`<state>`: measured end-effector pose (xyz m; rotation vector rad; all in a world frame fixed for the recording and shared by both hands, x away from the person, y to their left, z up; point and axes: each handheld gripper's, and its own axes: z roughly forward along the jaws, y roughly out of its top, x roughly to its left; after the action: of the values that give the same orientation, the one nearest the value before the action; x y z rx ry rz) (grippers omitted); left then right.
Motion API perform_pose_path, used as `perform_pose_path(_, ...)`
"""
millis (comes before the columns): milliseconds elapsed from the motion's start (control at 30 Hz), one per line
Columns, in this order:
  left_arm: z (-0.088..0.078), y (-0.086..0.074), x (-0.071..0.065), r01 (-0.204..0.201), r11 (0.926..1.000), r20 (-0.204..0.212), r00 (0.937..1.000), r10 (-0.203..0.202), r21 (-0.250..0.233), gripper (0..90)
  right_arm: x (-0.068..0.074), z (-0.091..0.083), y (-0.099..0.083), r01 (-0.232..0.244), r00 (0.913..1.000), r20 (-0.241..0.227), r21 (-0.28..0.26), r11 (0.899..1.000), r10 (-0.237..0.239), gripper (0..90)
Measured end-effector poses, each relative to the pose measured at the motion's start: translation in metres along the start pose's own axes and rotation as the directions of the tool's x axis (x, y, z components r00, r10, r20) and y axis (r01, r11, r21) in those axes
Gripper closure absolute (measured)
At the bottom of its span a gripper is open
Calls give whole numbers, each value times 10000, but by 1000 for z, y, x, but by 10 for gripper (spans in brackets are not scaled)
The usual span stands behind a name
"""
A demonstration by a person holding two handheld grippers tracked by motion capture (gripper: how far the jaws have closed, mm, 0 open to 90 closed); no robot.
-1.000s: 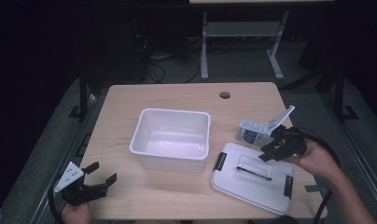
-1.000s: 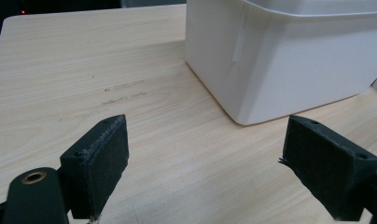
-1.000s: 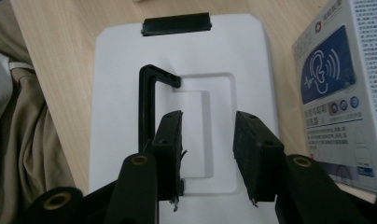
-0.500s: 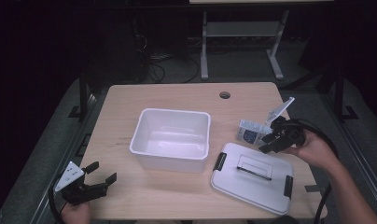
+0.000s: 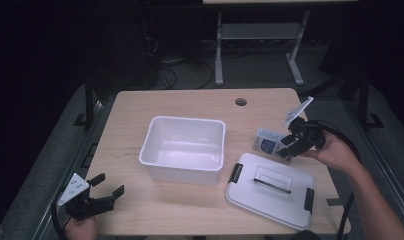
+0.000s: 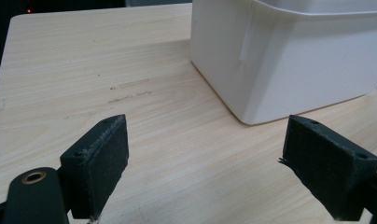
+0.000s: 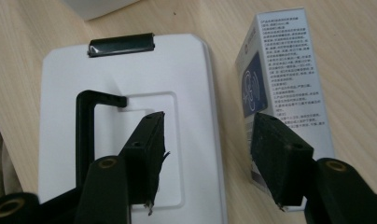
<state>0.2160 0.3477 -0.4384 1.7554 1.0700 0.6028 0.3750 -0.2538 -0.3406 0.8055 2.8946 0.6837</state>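
Small box (image 7: pixel 283 88): dense printed lines, too small to read.

My right jaw hides the near end of the small box (image 7: pixel 282 84) — its print is too small to read — and the white bin (image 6: pixel 289 51) runs off frame.

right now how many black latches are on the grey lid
2. One black latch sits on the lid's left end, nearest the white bin; the other latch sits on its right end. None looks hidden.
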Motion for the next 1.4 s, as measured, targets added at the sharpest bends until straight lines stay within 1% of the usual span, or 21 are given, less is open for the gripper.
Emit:
perform_pose_path(100, -1, 0, 1, 14, 10000, -43, 10000, -14, 2, 135, -4, 1, 1, -69, 10000, 17, -87, 9999, 69, 419)
perform_pose_path(167, -1, 0, 1, 29, 10000, -44, 10000, -29, -33, 135, -6, 3, 1, -123, 9999, 75, -52, 9999, 124, 392)
perform_pose_path(367, -2, -1, 2, 4, 10000, -53, 10000, -4, -10, 135, -14, 6, 1, -266, 9996, 103, -82, 9996, 267, 385)
perform_pose_path(500, -2, -1, 2, 44, 10000, -69, 10000, -44, -13, 135, -17, 8, 3, -236, 9994, 254, 204, 9995, 231, 379)
perform_pose_path(700, -2, -1, 2, 74, 10000, -106, 9999, -74, -33, 135, -22, 6, 11, -197, 9995, 242, 180, 9996, 193, 373)
perform_pose_path(767, -3, -2, 3, 79, 10000, -122, 9999, -79, -34, 135, -24, 8, 13, -212, 9994, 287, 281, 9994, 204, 366)
perform_pose_path(900, -4, -2, 4, 162, 9998, -181, 9997, -163, -76, 135, -28, 11, 16, -241, 9995, 212, 292, 9993, 235, 361)
perform_pose_path(1033, -6, -2, 4, 166, 9998, -223, 9996, -168, -102, 135, -32, 15, 19, -223, 9995, 249, 369, 9991, 214, 356)
perform_pose_path(1167, -6, -3, 5, 184, 9998, -229, 9996, -187, -95, 135, -36, 18, 20, -239, 9992, 332, 442, 9987, 224, 346)
perform_pose_path(1233, -7, -3, 5, 198, 9997, -216, 9996, -200, -112, 135, -38, 19, 20, -317, 9989, 364, 441, 9985, 301, 346)
perform_pose_path(1400, -7, -3, 5, 203, 9997, -220, 9995, -206, -132, 135, -42, 24, 19, -401, 9986, 371, 621, 9973, 379, 346)
